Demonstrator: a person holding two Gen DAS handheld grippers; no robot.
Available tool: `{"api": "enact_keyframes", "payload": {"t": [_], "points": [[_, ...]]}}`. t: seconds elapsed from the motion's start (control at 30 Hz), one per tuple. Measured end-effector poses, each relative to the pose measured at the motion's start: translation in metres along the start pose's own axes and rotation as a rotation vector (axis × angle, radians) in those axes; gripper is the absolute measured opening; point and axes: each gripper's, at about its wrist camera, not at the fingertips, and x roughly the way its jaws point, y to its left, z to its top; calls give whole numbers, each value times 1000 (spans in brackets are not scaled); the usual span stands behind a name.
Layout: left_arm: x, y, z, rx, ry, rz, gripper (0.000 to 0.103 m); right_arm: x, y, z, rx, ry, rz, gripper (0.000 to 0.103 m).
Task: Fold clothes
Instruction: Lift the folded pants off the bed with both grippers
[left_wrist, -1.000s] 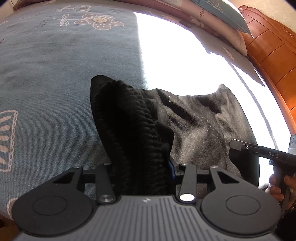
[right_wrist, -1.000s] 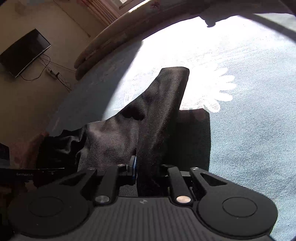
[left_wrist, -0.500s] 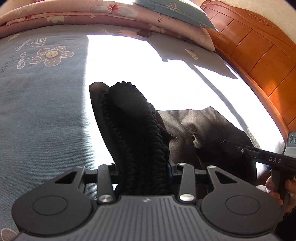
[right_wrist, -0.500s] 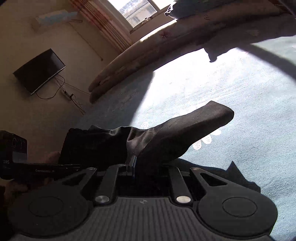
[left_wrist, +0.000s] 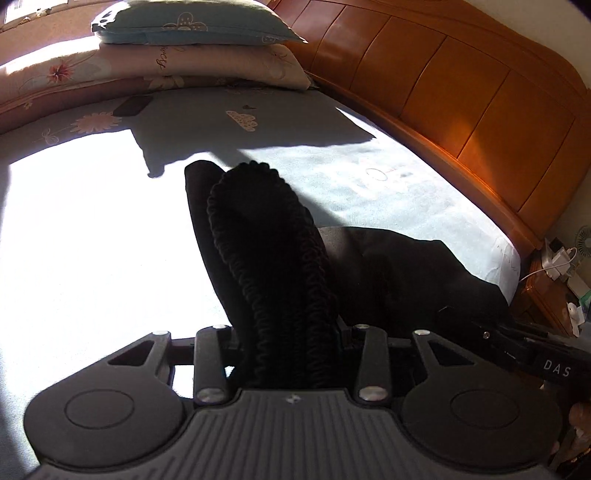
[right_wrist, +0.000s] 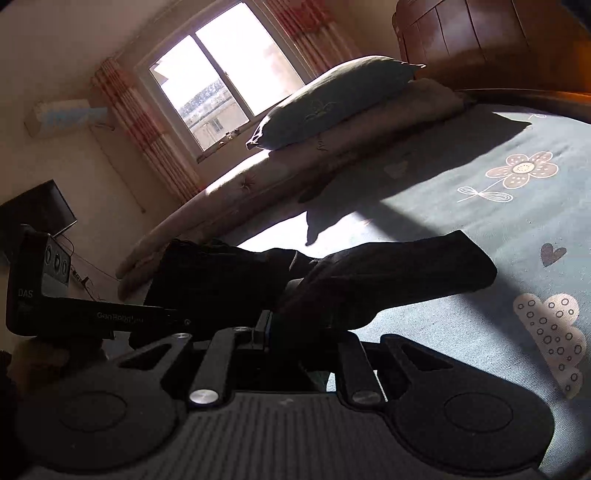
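A black garment with a ribbed elastic waistband (left_wrist: 273, 258) hangs above the blue flower-printed bed sheet (left_wrist: 388, 184), pinched by the left gripper (left_wrist: 291, 332) and right gripper (right_wrist: 303, 328). Stacked pillows (right_wrist: 332, 99) lie beneath a sunlit window (right_wrist: 218, 81), beside an orange wooden headboard (left_wrist: 461, 88).

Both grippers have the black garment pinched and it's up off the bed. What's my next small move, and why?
Probably carry both ends forward together and lower them onto the bedsheet. The left gripper clamps the ribbed waistband, the right gripper a smooth end of the black garment, which hangs slack between them, not yet laid flat.
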Motion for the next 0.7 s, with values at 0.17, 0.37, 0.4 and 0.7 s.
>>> {"api": "enact_keyframes", "payload": {"t": [0.17, 0.37, 0.4, 0.7], "points": [[44, -57, 34, 85, 2, -59, 37, -24, -35, 21, 21, -109, -89, 19], [100, -121, 74, 185, 12, -120, 36, -32, -83, 41, 75, -228, -198, 21], [110, -130, 80, 201, 15, -127, 36, -31, -91, 44, 86, -246, -214, 21], [192, -203, 113, 299, 71, -170, 36, -23, -157, 56, 169, -343, -337, 21]]}}
